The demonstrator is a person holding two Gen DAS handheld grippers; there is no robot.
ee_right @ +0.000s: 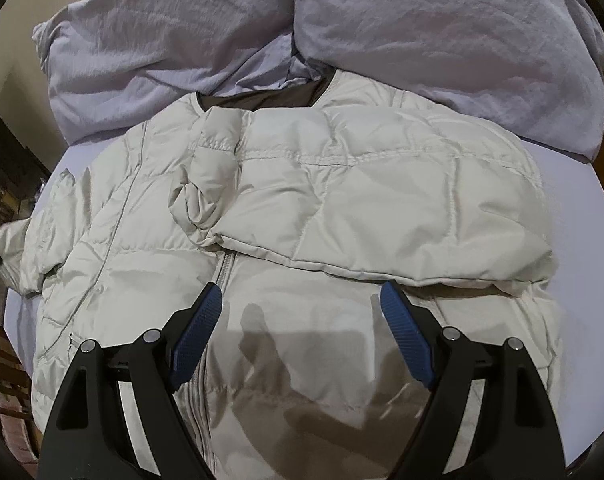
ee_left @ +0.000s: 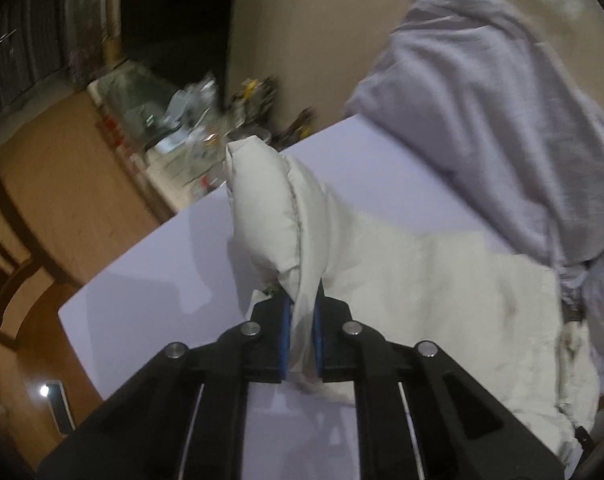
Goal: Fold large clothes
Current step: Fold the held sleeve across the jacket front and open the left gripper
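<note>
A cream quilted puffer jacket [ee_right: 342, 216] lies front up on a pale lilac bed sheet [ee_right: 582, 280], its zip running down the middle. One sleeve [ee_right: 382, 200] lies folded across the chest. In the left wrist view my left gripper [ee_left: 302, 304] is shut on the other sleeve [ee_left: 270, 208], which stands lifted off the sheet with its cuff end puffed up beyond the blue pads [ee_left: 287, 336]. My right gripper [ee_right: 302, 300] hovers open over the jacket's lower front, nothing between its fingers [ee_right: 406, 332].
Two lilac pillows [ee_right: 162, 52] lie against the jacket's collar at the head of the bed. Left of the bed, the left wrist view shows a wooden floor [ee_left: 62, 184], a cluttered low shelf [ee_left: 174, 120] and a dark chair [ee_left: 6, 272].
</note>
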